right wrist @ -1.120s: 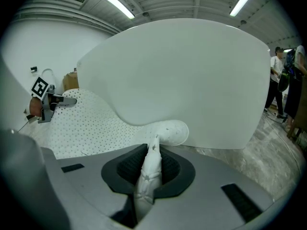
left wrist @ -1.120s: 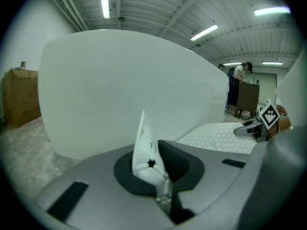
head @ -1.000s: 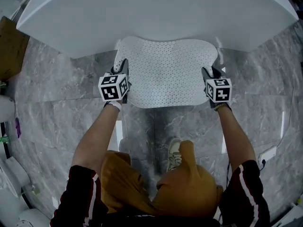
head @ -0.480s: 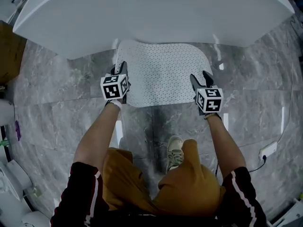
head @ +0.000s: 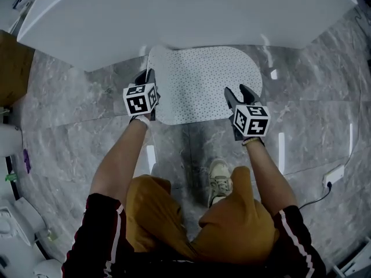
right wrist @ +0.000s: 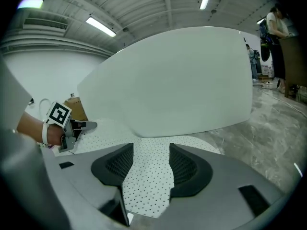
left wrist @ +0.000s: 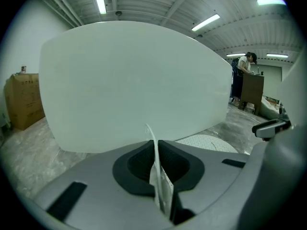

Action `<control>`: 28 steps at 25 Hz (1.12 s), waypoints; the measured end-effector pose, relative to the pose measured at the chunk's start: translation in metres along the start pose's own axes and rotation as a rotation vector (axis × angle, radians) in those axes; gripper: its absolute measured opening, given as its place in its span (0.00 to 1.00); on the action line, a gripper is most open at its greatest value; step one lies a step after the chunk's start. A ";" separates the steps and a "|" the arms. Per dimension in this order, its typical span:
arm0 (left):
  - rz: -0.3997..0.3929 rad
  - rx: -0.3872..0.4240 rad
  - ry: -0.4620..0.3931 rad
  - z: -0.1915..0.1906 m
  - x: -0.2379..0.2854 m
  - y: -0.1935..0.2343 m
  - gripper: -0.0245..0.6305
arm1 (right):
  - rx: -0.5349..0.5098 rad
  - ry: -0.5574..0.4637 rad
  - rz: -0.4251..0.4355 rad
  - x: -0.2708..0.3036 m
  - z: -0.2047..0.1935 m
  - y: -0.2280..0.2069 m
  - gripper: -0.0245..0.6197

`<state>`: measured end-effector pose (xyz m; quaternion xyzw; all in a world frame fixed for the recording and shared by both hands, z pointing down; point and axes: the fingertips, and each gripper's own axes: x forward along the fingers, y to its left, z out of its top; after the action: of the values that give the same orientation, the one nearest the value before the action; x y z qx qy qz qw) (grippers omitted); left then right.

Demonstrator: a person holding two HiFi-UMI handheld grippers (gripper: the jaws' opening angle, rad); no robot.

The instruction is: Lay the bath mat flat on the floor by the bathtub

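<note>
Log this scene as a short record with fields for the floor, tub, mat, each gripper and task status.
floor: grey marble tiles
bathtub: white, along the top of the head view
bath mat: white, dotted, spread on the floor against the bathtub
left gripper: shut on the mat's left edge, which stands upright between its jaws
right gripper: open; jaws have just been opening; mat lies beneath the gap, not pinched
status: mat nearly flat, left edge not yet released

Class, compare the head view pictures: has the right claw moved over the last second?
Yes. Against the bathtub, the right claw has shifted left, inward over the bath mat. Its jaws have just been opening; the bath mat shows between them, unpinched.
</note>
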<state>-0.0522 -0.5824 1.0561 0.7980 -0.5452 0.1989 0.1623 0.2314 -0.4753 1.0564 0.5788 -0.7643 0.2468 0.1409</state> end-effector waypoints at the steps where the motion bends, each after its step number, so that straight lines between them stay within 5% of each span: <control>1: 0.012 -0.003 0.000 0.001 -0.002 0.004 0.08 | 0.003 -0.004 -0.002 -0.003 0.000 0.001 0.42; 16: 0.033 -0.025 -0.048 0.007 -0.036 0.031 0.08 | -0.024 -0.037 0.010 -0.010 0.004 0.025 0.42; 28: -0.034 0.011 -0.129 0.036 -0.072 0.008 0.08 | -0.078 -0.051 -0.006 -0.024 0.019 0.036 0.42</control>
<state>-0.0785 -0.5448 0.9898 0.8192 -0.5400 0.1471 0.1256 0.2057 -0.4582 1.0209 0.5813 -0.7749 0.2016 0.1446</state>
